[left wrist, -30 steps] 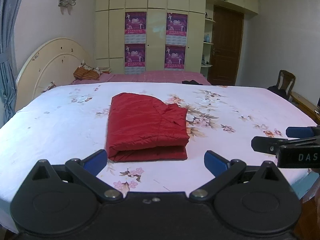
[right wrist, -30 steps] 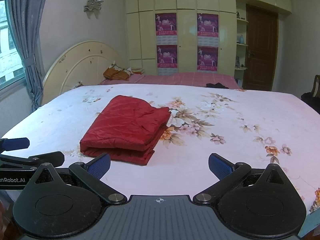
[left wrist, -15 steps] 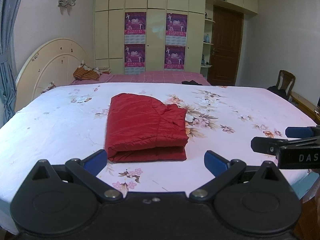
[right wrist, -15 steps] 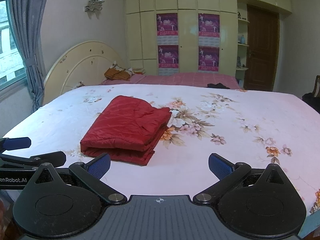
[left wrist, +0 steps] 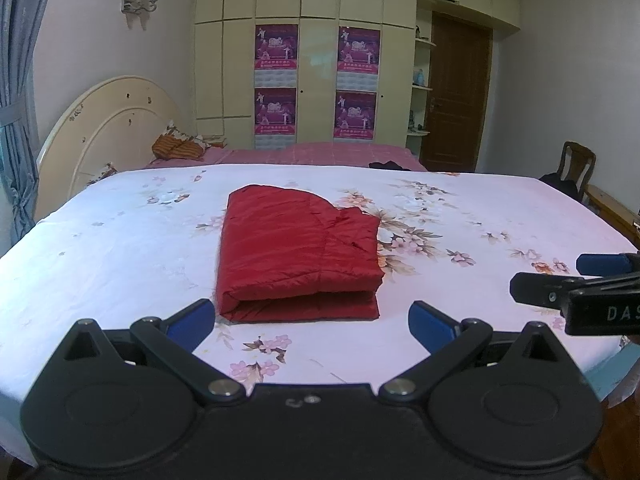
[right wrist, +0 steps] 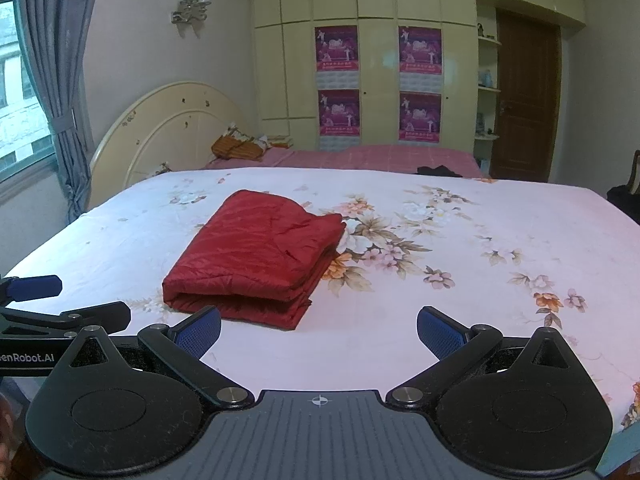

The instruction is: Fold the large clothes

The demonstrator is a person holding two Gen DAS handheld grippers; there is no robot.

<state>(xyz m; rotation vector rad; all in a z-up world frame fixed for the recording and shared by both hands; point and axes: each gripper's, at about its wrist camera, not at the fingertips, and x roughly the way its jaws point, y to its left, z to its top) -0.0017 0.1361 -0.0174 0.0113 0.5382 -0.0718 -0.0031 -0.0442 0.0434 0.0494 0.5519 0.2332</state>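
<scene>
Where folded, red jacket [left wrist: 298, 256] lengthwise toward wardrobe [left wrist: 316, 64].

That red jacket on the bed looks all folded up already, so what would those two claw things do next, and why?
Probably just draw both back and leave it. The red jacket lies in a compact, layered rectangle on the floral bedsheet. The left gripper and right gripper are both open, empty and short of the cloth, so nothing seems left to grasp. At most, the uneven far edge could be nudged square.

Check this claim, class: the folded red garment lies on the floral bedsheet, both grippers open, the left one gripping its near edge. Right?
Not quite. The left gripper grips nothing; it sits short of the red garment, as the left wrist view shows. The rest holds.
</scene>
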